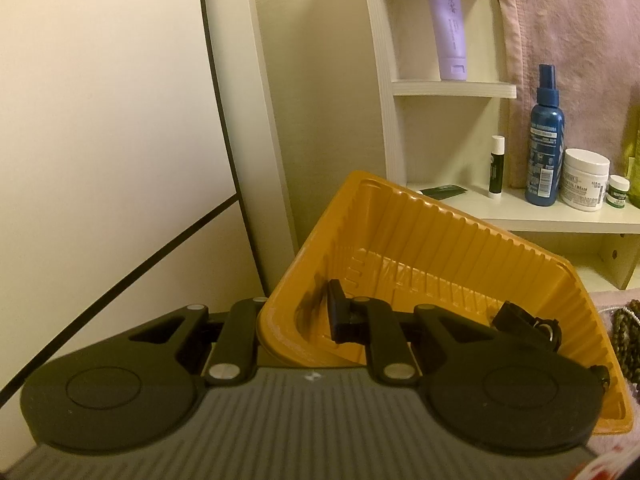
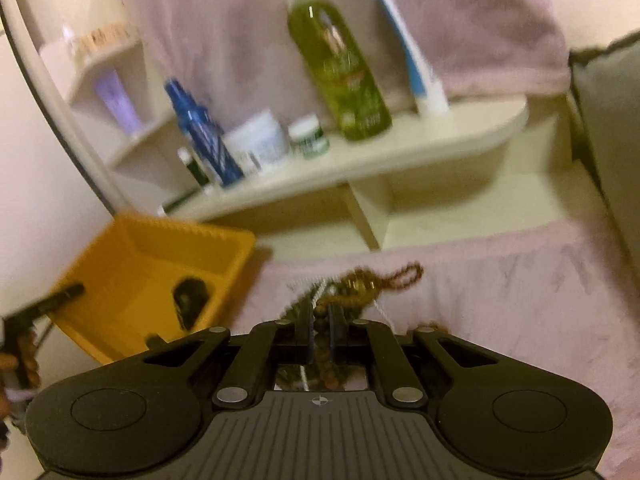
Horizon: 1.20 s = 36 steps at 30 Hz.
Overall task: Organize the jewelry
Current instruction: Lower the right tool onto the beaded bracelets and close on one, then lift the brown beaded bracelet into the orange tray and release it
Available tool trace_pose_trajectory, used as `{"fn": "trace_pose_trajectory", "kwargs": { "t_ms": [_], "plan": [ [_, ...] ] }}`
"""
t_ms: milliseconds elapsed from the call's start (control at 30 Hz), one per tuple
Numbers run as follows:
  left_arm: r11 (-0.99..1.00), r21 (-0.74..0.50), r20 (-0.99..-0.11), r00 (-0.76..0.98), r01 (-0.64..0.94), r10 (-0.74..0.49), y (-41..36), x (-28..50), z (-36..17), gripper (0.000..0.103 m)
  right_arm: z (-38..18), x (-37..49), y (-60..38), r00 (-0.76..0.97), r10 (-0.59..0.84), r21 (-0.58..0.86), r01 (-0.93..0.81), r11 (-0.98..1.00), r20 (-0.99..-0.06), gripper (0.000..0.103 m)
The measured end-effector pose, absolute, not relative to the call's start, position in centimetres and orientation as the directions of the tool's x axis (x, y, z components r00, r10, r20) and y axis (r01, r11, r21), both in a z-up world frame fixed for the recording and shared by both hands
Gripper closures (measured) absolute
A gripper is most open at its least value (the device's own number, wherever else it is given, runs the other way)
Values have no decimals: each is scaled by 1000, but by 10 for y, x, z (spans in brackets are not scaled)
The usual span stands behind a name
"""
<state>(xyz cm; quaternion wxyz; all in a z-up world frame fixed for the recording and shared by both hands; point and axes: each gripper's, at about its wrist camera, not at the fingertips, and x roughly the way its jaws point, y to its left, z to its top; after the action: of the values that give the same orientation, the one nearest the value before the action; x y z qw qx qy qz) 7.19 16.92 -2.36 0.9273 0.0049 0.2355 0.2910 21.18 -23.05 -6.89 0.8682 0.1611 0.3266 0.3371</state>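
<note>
Brown-gold beaded jewelry (image 2: pixel 360 284) sits in a tangled heap on the pink cloth (image 2: pixel 520 300), just beside the orange plastic tray's (image 1: pixel 440 232) right edge, with a white string mixed in. That ribbed tray is tipped up and has a dark item (image 1: pixel 536 324) inside. Left gripper (image 1: pixel 294 316) is pinching the tray's near wall. Right gripper (image 2: pixel 320 332) is pressed together on a strand of the beads, blurry.

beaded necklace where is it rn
In the right wrist view the beaded necklace is pinched in the right gripper, over the pink cloth, just right of the tilted yellow tray.
</note>
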Motion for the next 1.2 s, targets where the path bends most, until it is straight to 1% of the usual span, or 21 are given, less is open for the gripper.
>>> {"fn": "trace_pose_trajectory", "kwargs": {
  "t_ms": [400, 667, 967, 1200],
  "plan": [
    [833, 148, -430, 724, -533, 540, 169, 71, -23, 88, 5, 194, -258, 629, 717, 507, -531, 679, -300, 96],
    [837, 149, -428, 729, -527, 535, 169, 69, -22, 89, 39, 181, -266, 660, 714, 500, -549, 670, -232, 96],
    [838, 147, -426, 731, -525, 533, 169, 68, -22, 89, 72, 169, -270, 680, 711, 472, -575, 668, -178, 96],
    [839, 152, -432, 729, -522, 531, 170, 70, -21, 89, 90, 171, -255, 664, 724, 452, -596, 663, -188, 96]
  ]
}}
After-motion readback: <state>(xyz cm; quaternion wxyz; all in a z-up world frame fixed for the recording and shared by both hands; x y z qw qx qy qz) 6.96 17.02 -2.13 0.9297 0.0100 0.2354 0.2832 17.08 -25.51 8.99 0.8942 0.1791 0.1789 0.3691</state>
